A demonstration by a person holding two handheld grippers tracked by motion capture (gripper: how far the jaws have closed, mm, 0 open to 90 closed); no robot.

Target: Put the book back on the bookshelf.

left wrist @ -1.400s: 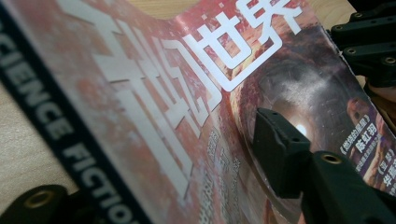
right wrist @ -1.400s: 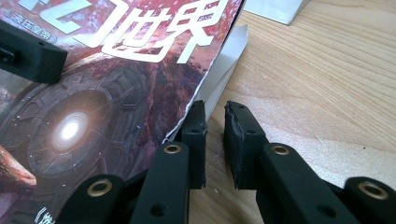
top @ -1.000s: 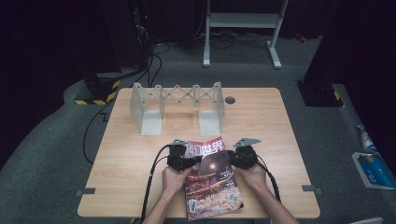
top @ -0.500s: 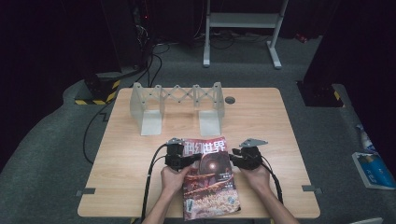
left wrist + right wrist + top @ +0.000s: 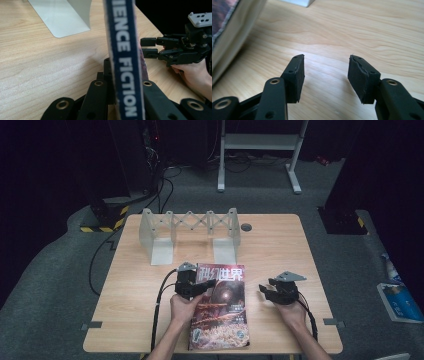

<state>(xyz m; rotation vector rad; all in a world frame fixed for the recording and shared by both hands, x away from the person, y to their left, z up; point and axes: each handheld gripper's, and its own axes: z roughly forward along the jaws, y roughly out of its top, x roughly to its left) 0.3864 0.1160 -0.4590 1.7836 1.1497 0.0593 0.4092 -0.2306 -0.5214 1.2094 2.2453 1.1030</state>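
Left tool [image 5: 192,287] clamps the magazine [image 5: 220,307] spine; right tool [image 5: 267,292] gapes wide beside its free edge.

Left gripper [image 5: 192,287] jaws clamped, right gripper [image 5: 267,292] jaws spread apart, both hand-held low

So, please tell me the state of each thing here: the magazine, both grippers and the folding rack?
Magazine: front cover up, gripped at its spine edge, apart from the right gripper.
Left gripper: shut on the magazine's spine.
Right gripper: open, holding nothing, above bare table beside the magazine.
Folding rack: upright at the far side of the table, stretched out, holding nothing.
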